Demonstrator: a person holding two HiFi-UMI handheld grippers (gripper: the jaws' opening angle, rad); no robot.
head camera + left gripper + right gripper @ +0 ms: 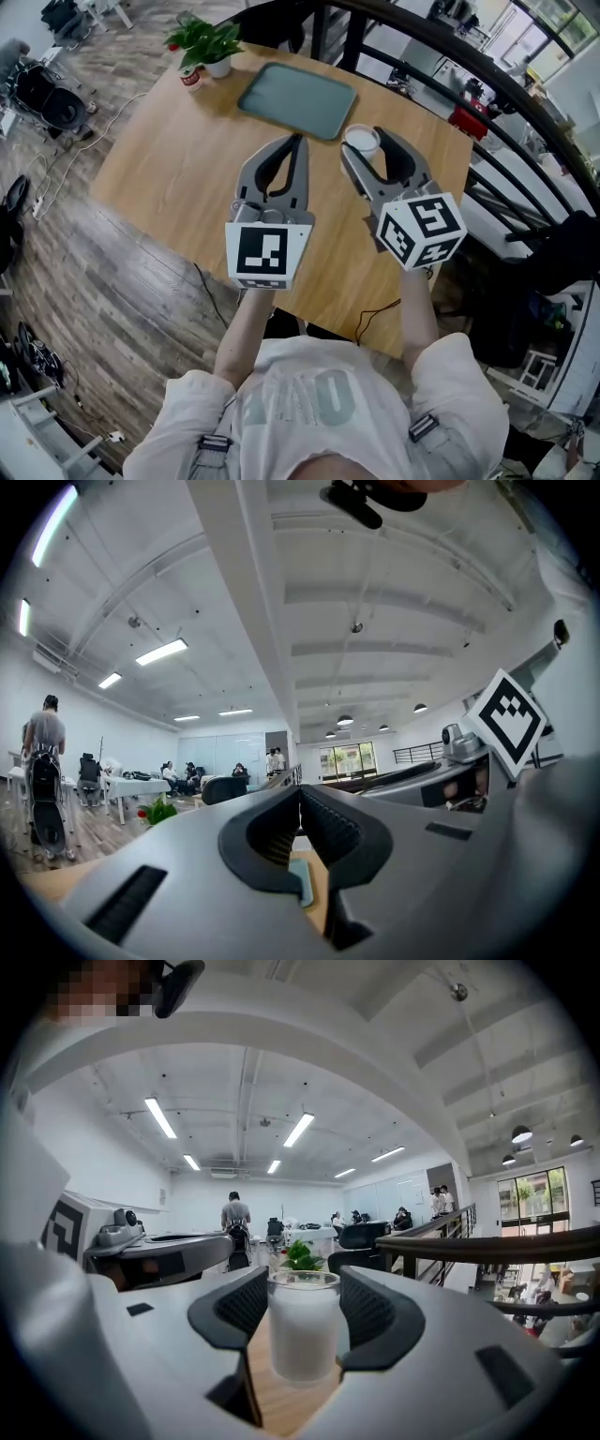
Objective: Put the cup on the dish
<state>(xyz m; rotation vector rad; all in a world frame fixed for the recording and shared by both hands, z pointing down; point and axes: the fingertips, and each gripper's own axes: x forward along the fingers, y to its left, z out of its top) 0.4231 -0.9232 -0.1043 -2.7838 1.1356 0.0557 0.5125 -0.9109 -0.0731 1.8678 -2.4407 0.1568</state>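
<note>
A white frosted cup [361, 140] sits between the jaws of my right gripper [364, 143], which is shut on it just in front of the dish's near right corner. In the right gripper view the cup [304, 1330] stands upright, and both ribbed pads [242, 1305] press its sides. The dish [298, 98] is a grey-green rectangular tray lying flat at the far side of the wooden table [178, 178]. My left gripper [298, 141] hovers beside the right one, shut with nothing in it, its tips near the dish's front edge. The left gripper view shows its jaws [298, 794] closed together.
A potted green plant [208, 42] and a small red can [190, 78] stand at the table's far left corner. A black railing [487, 84] curves behind the table on the right. A cable [380, 309] hangs over the near edge.
</note>
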